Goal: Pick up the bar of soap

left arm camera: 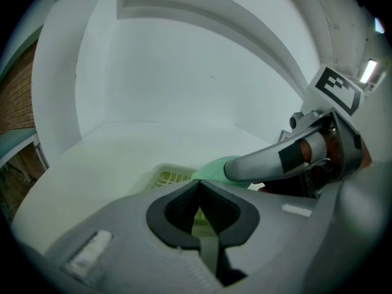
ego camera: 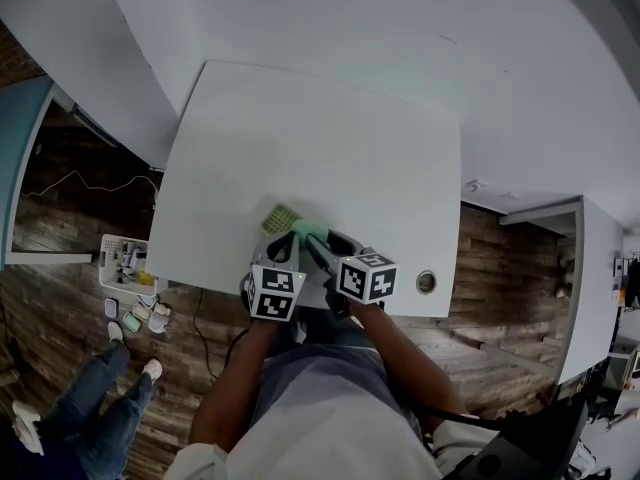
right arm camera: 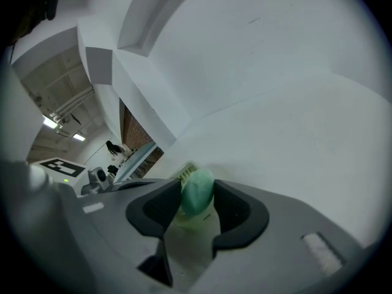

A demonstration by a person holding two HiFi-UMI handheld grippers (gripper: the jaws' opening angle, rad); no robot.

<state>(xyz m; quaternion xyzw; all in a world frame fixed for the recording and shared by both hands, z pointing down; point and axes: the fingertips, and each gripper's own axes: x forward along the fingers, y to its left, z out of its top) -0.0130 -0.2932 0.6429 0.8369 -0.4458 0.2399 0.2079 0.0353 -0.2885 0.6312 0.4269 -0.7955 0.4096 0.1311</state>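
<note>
Right gripper [right arm camera: 196,190] fingers [right arm camera: 231,202] grip the green bar of soap [right arm camera: 197,195] across its narrow width, long axis toward 12 o'clock, at the slatted soap dish [ego camera: 281,217] 4 o'clock edge on the bench [ego camera: 330,138], while the left gripper [left arm camera: 197,185] fingers, closed, sit at the dish's 6 o'clock.

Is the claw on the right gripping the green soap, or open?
Gripping it: the right gripper presses its dark pads on both sides of the oval green bar of soap.

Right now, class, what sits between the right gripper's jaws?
The green bar of soap, shown in the right gripper view, with the soap dish behind it.
</note>
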